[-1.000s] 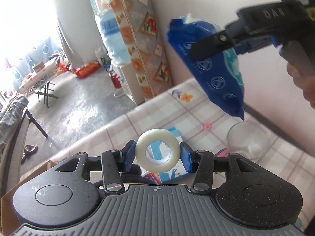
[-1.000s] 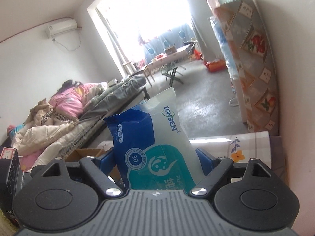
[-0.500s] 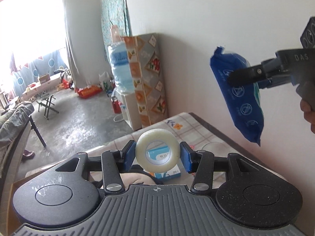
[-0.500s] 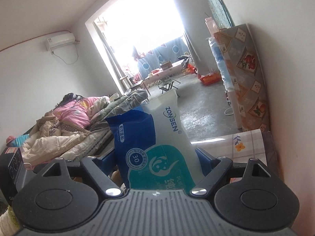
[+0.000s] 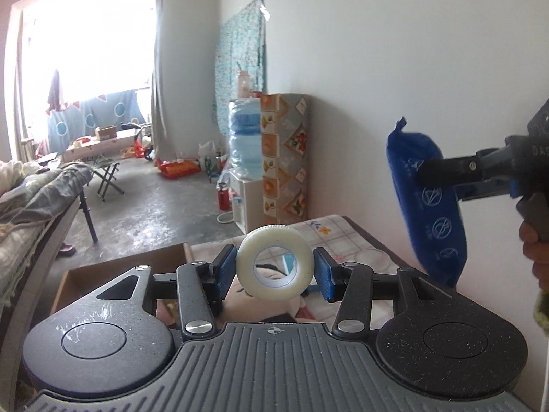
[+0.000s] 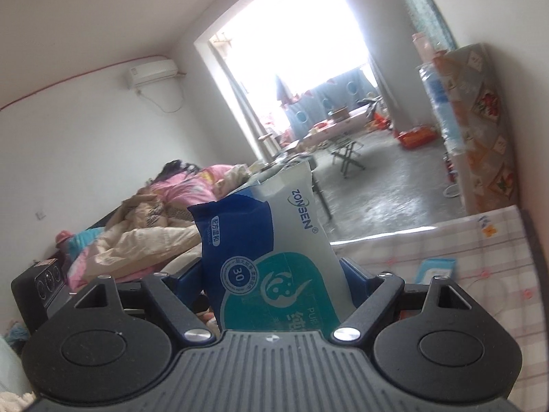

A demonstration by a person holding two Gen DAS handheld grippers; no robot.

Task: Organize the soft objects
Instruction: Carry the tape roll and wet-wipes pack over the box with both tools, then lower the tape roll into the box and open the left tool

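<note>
My left gripper [image 5: 274,271] is shut on a white roll of tape [image 5: 274,261], held upright between its blue pads well above the table. My right gripper [image 6: 271,274] is shut on a blue and white pack of wet wipes [image 6: 271,240] that stands up between its jaws. From the left wrist view the same wipes pack [image 5: 429,206] hangs in the air at the right, clamped by the right gripper's black fingers [image 5: 446,168], with a hand behind them. A plush toy [image 5: 271,304] lies on the table below the tape roll, mostly hidden.
A checked tablecloth [image 6: 463,250] covers the table along the white wall, with a small blue pack [image 6: 435,269] lying on it. An open cardboard box [image 5: 113,271] sits at the table's left. A patterned cabinet [image 5: 284,158] and a water dispenser [image 5: 243,151] stand beyond, a bed at left.
Both grippers rose and drew back from the table, each keeping its load. The glass bowl and tissue box left the left wrist view. The wipes pack now hangs more upright.
</note>
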